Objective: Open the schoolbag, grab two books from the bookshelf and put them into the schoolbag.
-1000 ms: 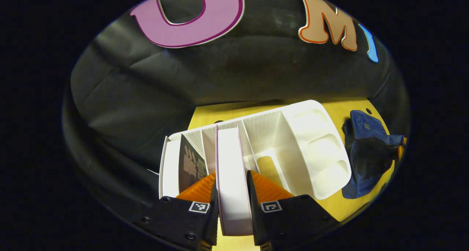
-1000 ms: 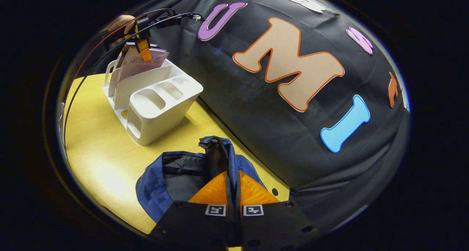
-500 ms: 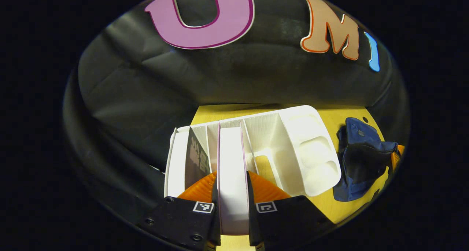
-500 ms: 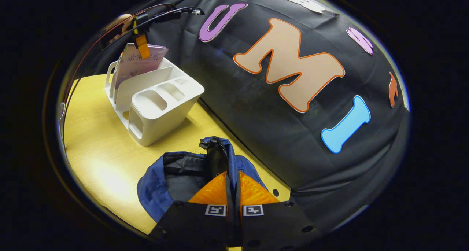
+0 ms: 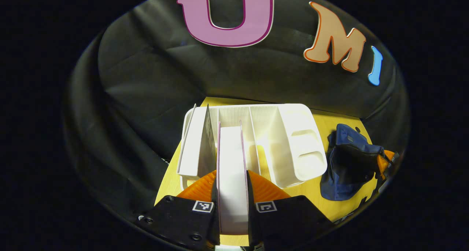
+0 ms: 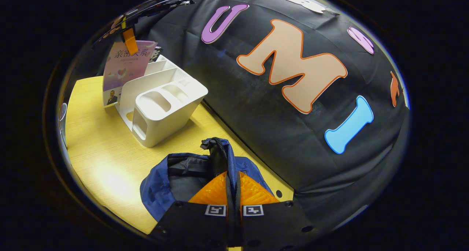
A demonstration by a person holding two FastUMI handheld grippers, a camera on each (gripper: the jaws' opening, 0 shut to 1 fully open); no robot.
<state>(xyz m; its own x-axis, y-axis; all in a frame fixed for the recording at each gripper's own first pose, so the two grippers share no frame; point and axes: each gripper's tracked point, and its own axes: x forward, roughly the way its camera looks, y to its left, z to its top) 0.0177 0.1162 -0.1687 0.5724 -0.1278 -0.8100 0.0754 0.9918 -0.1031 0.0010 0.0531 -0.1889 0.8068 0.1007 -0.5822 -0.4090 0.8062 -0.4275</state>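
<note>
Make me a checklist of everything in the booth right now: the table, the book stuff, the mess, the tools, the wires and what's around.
Surface: yellow wooden table, bare around the things.
Job's things: white plastic bookshelf stands upright; pink-covered book lifted mostly above it; another book with a dark cover stands in a slot at its end; blue fabric schoolbag open on the table.
Clutter: nothing seen.
Tools: left tool shut on the pink-covered book; right tool shut on the schoolbag's black strap.
Cables: dark wires run from the left tool.
Surroundings: black cloth wall behind the table.
</note>
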